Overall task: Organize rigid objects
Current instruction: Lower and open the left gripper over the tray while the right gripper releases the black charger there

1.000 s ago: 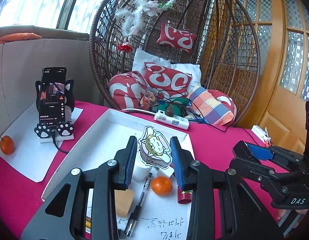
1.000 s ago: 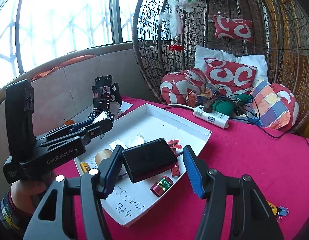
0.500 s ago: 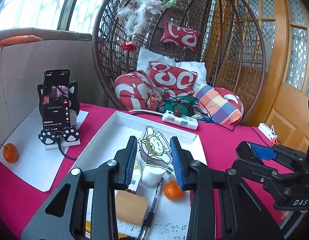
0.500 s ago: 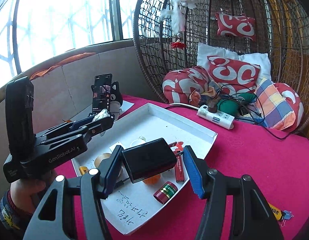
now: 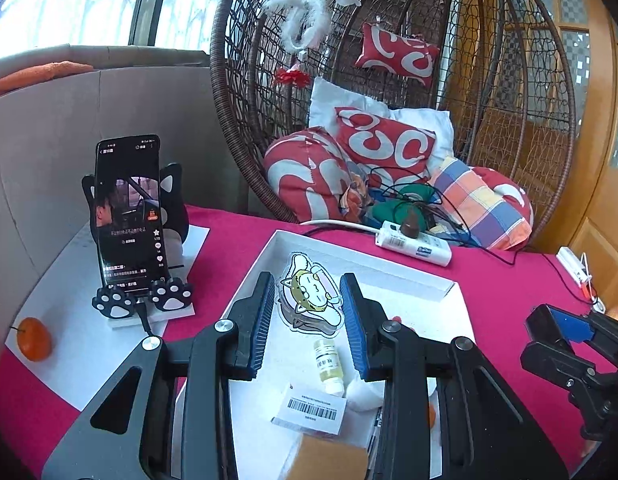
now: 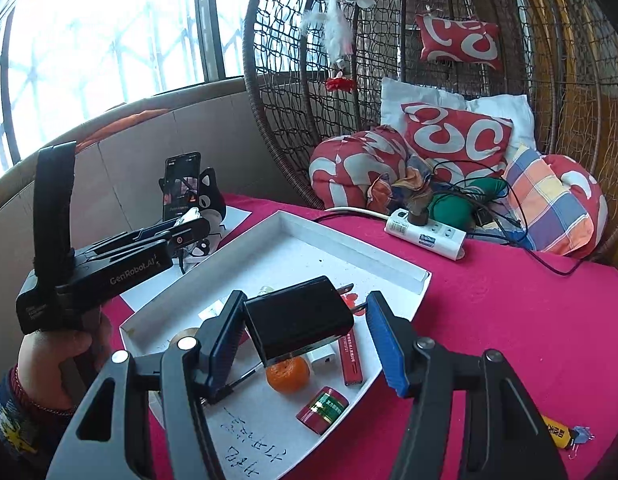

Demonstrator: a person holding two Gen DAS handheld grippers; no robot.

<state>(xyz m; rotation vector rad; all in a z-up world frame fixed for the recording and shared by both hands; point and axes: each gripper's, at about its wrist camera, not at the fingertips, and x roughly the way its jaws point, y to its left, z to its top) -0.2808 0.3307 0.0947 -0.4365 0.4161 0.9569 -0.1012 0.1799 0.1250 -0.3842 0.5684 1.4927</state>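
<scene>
A flat cartoon-cat acrylic figure (image 5: 311, 300) stands upright and a black plug-in charger (image 6: 299, 319) tilts above the white tray (image 6: 351, 250).

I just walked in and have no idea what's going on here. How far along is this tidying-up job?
Well along, it seems. The white tray already holds a tangerine, a red tin, a small bottle and more. In hand: the left gripper carries a cartoon cat cutout, the right gripper a black charger, both above the tray. Left: setting those down, perhaps the yellow item on the cloth.
</scene>
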